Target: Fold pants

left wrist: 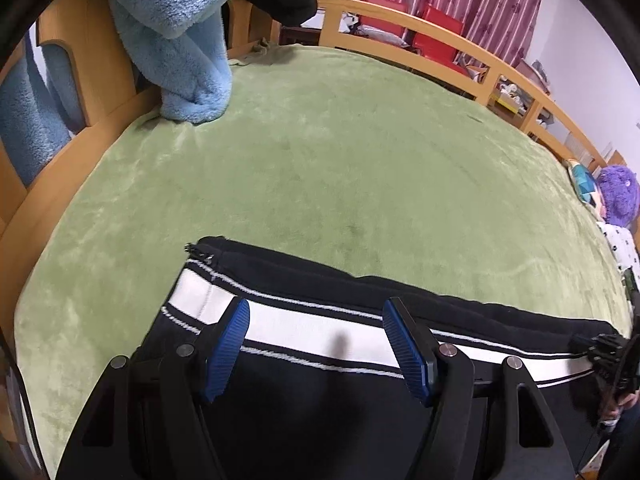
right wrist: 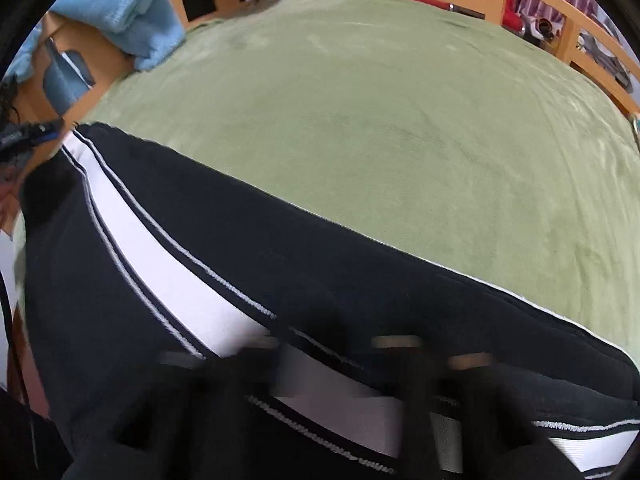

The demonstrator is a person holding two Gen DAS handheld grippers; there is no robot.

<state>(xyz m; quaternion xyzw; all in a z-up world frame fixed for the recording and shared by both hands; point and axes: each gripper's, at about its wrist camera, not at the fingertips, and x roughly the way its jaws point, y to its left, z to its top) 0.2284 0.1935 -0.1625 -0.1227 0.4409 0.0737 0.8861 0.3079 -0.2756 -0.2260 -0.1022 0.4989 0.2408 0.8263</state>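
1. The black track pants with a broad white side stripe edged in thin white piping (left wrist: 320,332) lie flat along the near edge of the bed, on its green plush bed cover (left wrist: 320,152), already doubled into one long band.

2. Their long axis runs left to right across both views. The zippered cuff end (left wrist: 200,252) lies to the left in the left wrist view, and the band stretches away rightward.

3. The left claw (left wrist: 324,344) is spread wide, its blue ribbed pads (left wrist: 228,348) standing apart above the white stripe with nothing between them. It hovers just inside the cuff end, so the left hand is the nearer one to that end.

4. The right claw (right wrist: 332,364) is smeared by motion blur in its own view. Its dark fingers look set apart over the stripe, but whether they grip cloth I cannot tell. It shows small at the right end of the band in the left wrist view (left wrist: 612,360).

5. My judgement: the coming fold turns on this lengthwise lie. One end must travel along the stripe toward the other, and each claw is placed over its own end.

6. A pale blue fleece blanket (left wrist: 184,40) hangs on the wooden bed rail (left wrist: 400,16), well apart from the pants.
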